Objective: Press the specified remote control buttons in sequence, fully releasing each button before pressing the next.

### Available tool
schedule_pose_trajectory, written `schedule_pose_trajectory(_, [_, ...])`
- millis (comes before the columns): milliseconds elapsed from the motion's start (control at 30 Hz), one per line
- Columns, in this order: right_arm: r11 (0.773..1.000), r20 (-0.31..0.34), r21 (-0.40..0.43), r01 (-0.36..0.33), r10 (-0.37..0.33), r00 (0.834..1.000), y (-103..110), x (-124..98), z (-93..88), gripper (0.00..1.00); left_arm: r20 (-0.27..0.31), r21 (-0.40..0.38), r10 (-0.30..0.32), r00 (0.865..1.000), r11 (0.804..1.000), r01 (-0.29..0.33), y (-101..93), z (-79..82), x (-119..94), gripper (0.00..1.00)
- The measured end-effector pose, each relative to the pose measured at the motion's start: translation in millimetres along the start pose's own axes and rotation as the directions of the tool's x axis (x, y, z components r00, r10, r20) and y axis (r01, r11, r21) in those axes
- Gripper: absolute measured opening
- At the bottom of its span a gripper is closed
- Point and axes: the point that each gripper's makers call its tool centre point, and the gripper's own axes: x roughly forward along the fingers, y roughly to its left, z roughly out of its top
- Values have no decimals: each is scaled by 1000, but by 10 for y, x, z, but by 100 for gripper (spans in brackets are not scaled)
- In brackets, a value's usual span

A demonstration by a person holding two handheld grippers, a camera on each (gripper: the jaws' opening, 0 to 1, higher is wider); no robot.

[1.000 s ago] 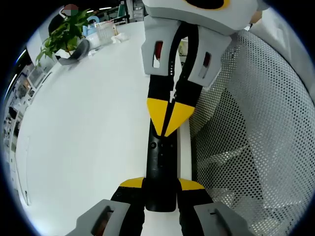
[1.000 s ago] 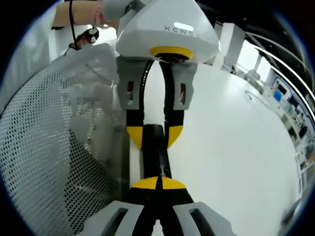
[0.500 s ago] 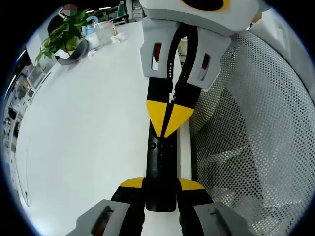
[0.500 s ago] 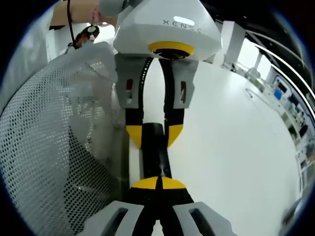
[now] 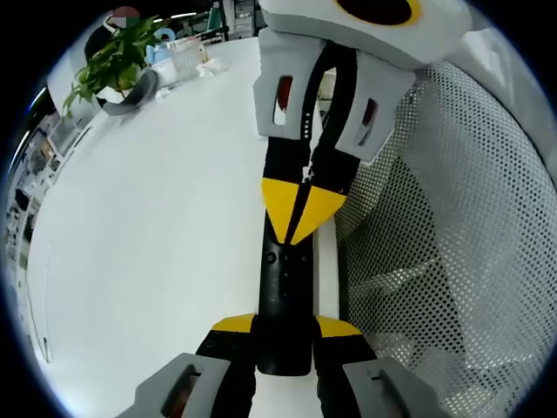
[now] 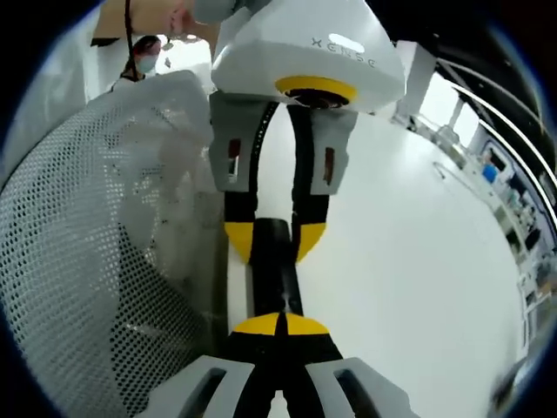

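A slim black remote (image 5: 284, 283) lies lengthwise along the white table's edge. In the left gripper view my left gripper (image 5: 285, 327) is shut on its near end, one yellow tip on each side. My right gripper (image 5: 300, 211) comes down from the top, shut, its joined yellow tips on the remote's far half. In the right gripper view the right gripper (image 6: 280, 324) has its yellow tips pressed together over the remote (image 6: 277, 277). Beyond it, the left gripper (image 6: 273, 240) clamps the remote's other end. I cannot tell which button lies under the tips.
A white perforated mesh surface (image 5: 444, 218) curves up right beside the remote, also seen as the mesh (image 6: 78, 261). The white table (image 5: 148, 218) stretches away to a potted plant (image 5: 117, 57) and small items at its far end. A person's hand (image 6: 178, 17) shows at the top.
The right gripper's body has tilted slightly, and its view has shifted a little. Its tips stay at the same spot on the remote. The left gripper and remote have not moved.
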Motion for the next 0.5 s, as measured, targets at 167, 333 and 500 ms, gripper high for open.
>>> schedule_pose_trajectory(167, [1000, 9, 14, -17, 17, 1000, 27, 3, 23, 0, 21, -16, 11, 1000, 1000, -11, -1, 1, -4, 24])
schedule_pose_trajectory(333, [998, 8, -43, -48, 48, 999, 137, 33, 65, 0, 26, -17, 9, 1000, 1000, -9, -2, 8, 0, 24])
schedule_pose_trajectory(500, [995, -5, -89, -43, 42, 999, 143, 38, 67, 0, 23, -15, 9, 1000, 1000, -9, -6, 14, -1, 24])
